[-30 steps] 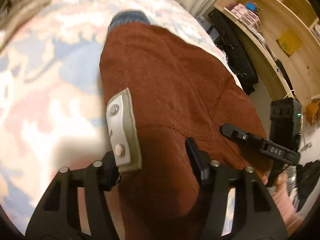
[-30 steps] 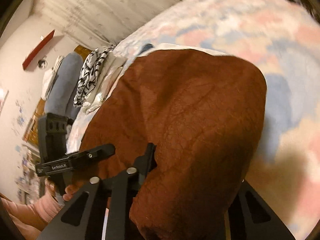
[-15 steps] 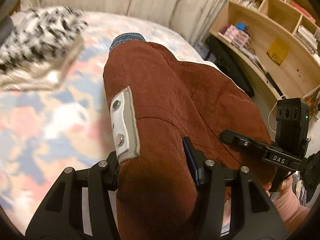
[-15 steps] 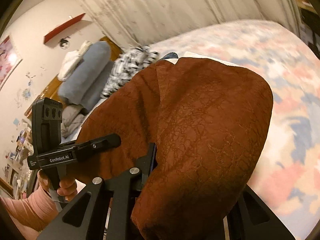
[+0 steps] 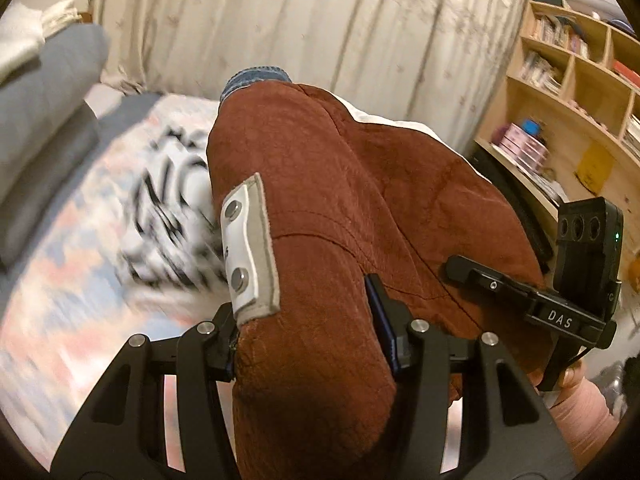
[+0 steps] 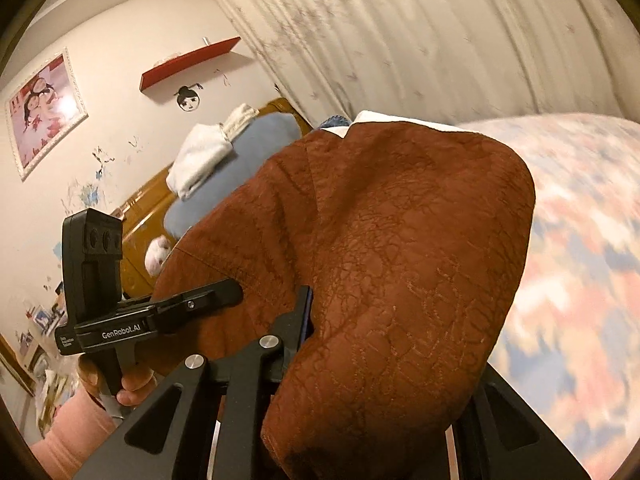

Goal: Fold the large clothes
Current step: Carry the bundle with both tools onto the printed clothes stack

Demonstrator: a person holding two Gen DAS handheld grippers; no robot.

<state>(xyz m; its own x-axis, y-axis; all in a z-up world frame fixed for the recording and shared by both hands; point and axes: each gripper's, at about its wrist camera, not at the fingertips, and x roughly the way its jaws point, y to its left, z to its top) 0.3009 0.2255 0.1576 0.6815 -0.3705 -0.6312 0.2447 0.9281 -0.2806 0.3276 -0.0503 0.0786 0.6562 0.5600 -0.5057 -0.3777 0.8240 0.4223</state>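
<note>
- Pale curtains (image 5: 320,32) hang behind a patterned bed (image 6: 580,280).
- Left gripper (image 5: 312,340) – fingers clamped on the rust-brown garment (image 5: 360,220).
- Right gripper (image 6: 384,360) – fingers pinching the same garment, bunched between them.

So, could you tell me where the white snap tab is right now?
In the left wrist view, the white snap tab sits left of centre on the brown garment, just above the left gripper.

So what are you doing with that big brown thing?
A person holds a gripper in each hand, and both are clamped on a big rust-brown jacket. The left gripper pinches one bunched end, beside a white snap tab. The right gripper pinches the other end. The jacket hangs between them above the patterned bed, partway through being folded.
</note>
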